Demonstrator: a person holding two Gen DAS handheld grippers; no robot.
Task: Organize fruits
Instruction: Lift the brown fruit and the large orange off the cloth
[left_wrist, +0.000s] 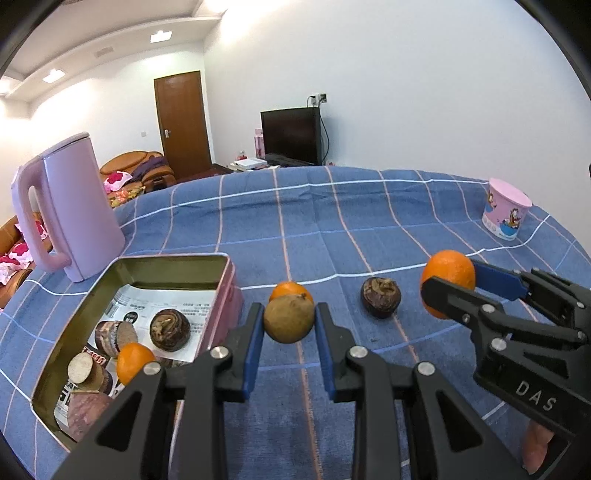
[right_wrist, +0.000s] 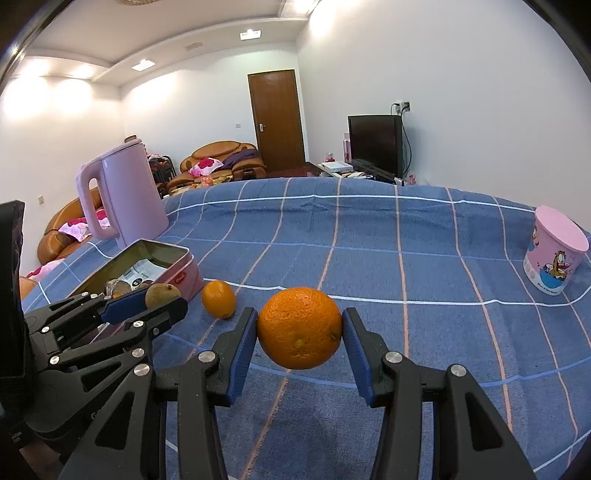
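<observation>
A: Quick one. What did each hand have?

B: My left gripper (left_wrist: 289, 321) had its fingers clamped on a brown round fruit (left_wrist: 288, 319), lifted off the table. My right gripper (right_wrist: 300, 328) pinched the big orange (right_wrist: 299, 328), also in the air.

A: Where was the tin from there?

B: The open tin (left_wrist: 231, 288) sat lower left in the left wrist view, just beside the left fingers, so I judged the left hand nearer. The right hand would have had to cross over the left.

A: Loose stuff?

B: A small orange (left_wrist: 290, 288) right behind the brown fruit and a dark wrinkled fruit (left_wrist: 380, 297) centre-right, both on the blue checked cloth (left_wrist: 332, 221). Pink kettle (left_wrist: 66, 206) behind the tin, pink cup (left_wrist: 506, 208) far right, both well apart from the path. Tin already held several pieces, so free floor was tight.
</observation>
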